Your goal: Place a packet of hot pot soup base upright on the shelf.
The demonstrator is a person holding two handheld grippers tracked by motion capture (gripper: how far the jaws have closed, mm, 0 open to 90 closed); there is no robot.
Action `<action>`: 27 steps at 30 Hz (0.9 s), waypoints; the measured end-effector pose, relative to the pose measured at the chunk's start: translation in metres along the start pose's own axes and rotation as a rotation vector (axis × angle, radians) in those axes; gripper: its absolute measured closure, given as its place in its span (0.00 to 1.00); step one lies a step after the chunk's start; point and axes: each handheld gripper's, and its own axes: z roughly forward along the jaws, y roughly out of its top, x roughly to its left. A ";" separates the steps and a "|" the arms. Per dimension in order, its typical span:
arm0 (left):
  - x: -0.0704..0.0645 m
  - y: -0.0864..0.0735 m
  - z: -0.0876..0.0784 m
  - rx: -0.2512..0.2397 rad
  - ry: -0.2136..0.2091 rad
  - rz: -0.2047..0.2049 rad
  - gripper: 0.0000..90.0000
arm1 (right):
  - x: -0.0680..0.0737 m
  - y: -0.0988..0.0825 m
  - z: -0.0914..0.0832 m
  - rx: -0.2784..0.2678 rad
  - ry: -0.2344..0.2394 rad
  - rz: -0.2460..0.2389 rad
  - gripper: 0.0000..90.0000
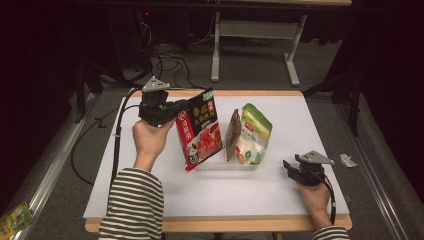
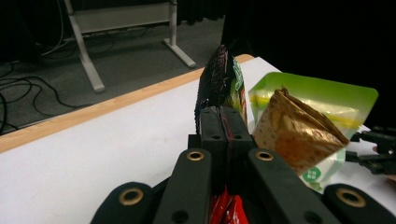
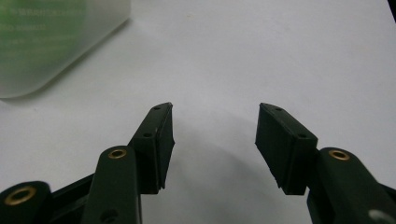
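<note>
A red and black snack bag [image 1: 200, 131] hangs upright over the left end of a clear plastic bin [image 1: 225, 165], pinched at its left edge by my left gripper [image 1: 176, 111], whose jaws are shut on it. In the left gripper view the bag [image 2: 219, 84] rises edge-on from that gripper [image 2: 225, 122]. A brown pouch [image 1: 233, 135] and a green pouch [image 1: 254, 135] stand in the bin; the left gripper view shows the brown pouch [image 2: 292, 135] in front of the green pouch [image 2: 322, 93]. My right gripper [image 1: 290, 168] rests on the table right of the bin, open [image 3: 215, 140], nothing between its jaws.
The white table top [image 1: 150, 190] has a wooden rim. The bin's frosted corner [image 3: 51, 46] lies left of the right gripper. A small wrapper [image 1: 347, 160] lies on the floor at the right, another packet [image 1: 15, 217] at the lower left. Cables trail behind the table.
</note>
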 end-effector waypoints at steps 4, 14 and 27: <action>-0.002 0.003 0.008 -0.010 0.018 -0.005 1.00 | 0.000 0.000 -0.001 -0.001 -0.002 0.005 0.52; -0.008 0.008 0.023 -0.022 0.091 0.021 1.00 | -0.001 -0.001 -0.001 -0.017 0.004 0.008 0.53; -0.019 0.014 0.042 -0.055 0.108 0.036 1.00 | -0.001 -0.001 -0.002 -0.019 0.004 0.018 0.52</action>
